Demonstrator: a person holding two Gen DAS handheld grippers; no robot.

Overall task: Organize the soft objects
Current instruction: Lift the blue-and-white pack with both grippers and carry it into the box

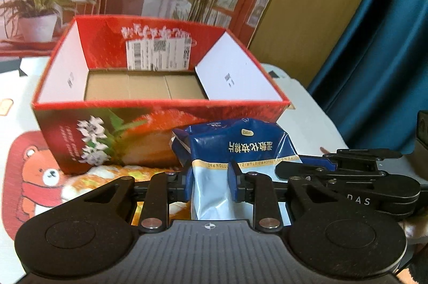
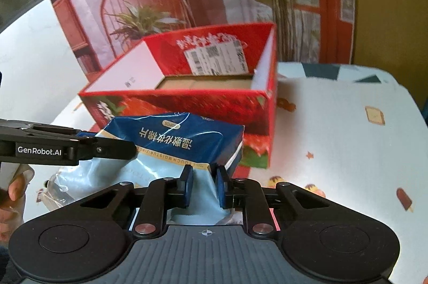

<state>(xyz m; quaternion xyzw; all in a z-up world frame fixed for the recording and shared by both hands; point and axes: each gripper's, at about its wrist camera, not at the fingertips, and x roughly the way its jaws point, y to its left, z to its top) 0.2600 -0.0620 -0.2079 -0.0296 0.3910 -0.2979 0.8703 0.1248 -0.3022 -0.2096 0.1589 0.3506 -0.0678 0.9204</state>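
Observation:
A soft blue and pale cotton-pad bag (image 1: pixel 240 144) hangs in front of an open red strawberry-print box (image 1: pixel 160 104). My left gripper (image 1: pixel 211 177) is shut on the bag's pale lower part, which is creased between the blue pads. My right gripper (image 2: pixel 203 185) is shut on the same bag (image 2: pixel 174 139) at its other side, the foil pinched between its pads. The box (image 2: pixel 174 94) stands just behind the bag, with only brown cardboard showing on its floor. In the right wrist view the left gripper's black body comes in from the left onto the bag.
The table carries a white cloth (image 2: pixel 334 150) with small cartoon prints and a bear picture (image 1: pixel 40 171). A printed backdrop of plants and a chair stands behind the box. A teal curtain (image 1: pixel 374 56) hangs on the right. A person's hand (image 2: pixel 13 190) shows at the left edge.

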